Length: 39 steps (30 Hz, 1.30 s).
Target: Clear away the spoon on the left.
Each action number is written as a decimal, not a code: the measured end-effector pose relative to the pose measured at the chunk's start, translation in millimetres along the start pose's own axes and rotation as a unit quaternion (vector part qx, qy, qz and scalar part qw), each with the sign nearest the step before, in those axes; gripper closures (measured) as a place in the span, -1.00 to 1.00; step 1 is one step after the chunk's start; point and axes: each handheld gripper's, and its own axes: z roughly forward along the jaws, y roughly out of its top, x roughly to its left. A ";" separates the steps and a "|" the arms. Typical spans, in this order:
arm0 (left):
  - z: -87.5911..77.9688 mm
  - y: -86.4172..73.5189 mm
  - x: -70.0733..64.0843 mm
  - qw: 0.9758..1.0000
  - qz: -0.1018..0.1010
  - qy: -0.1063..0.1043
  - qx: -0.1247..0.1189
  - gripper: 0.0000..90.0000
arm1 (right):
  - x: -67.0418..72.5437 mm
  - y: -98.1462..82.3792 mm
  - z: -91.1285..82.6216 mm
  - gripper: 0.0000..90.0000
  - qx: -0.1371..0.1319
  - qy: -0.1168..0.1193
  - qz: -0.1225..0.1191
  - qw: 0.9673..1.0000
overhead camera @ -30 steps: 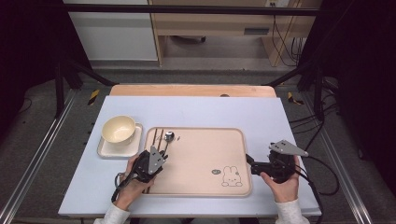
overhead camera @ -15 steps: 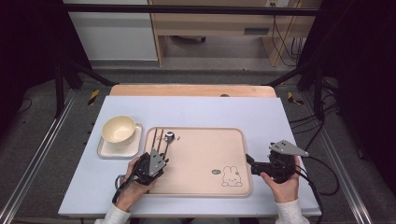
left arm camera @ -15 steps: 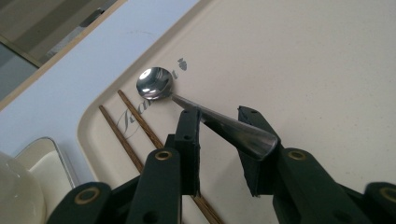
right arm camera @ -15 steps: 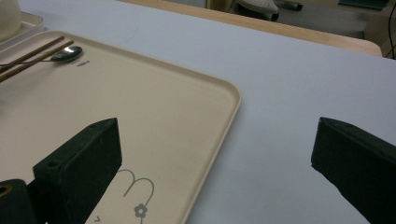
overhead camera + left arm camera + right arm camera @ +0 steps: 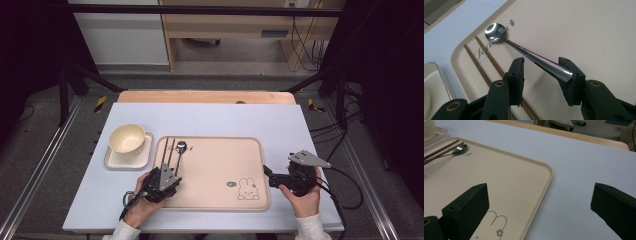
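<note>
One spoon [image 5: 180,147]; two chopsticks [image 5: 168,151]; one bowl [image 5: 126,138]; one small dish [image 5: 114,160] under it; one tray [image 5: 250,150]; two grippers.

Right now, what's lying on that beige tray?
On the tray lie a spoon and two chopsticks; their near ends are hidden under the left gripper.

A grey cursive word [image 5: 482,53] is printed on the tray [image 5: 579,30], just ahead of the left tongs [image 5: 544,80] and partly under the chopsticks [image 5: 489,58]; its letters cannot be made out. Beside the spoon bowl [image 5: 496,32] sits a small grey mark [image 5: 512,22]. Between the two tongs the tray carries a rabbit drawing [image 5: 248,189] and a tiny round logo [image 5: 230,183], too small to read.
</note>
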 end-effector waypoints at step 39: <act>-40.6 -13.1 38.0 0.991 -0.119 0.001 -0.057 -0.25 | -1.0 0.0 0.0 -0.96 0.000 -0.001 -0.002 1.000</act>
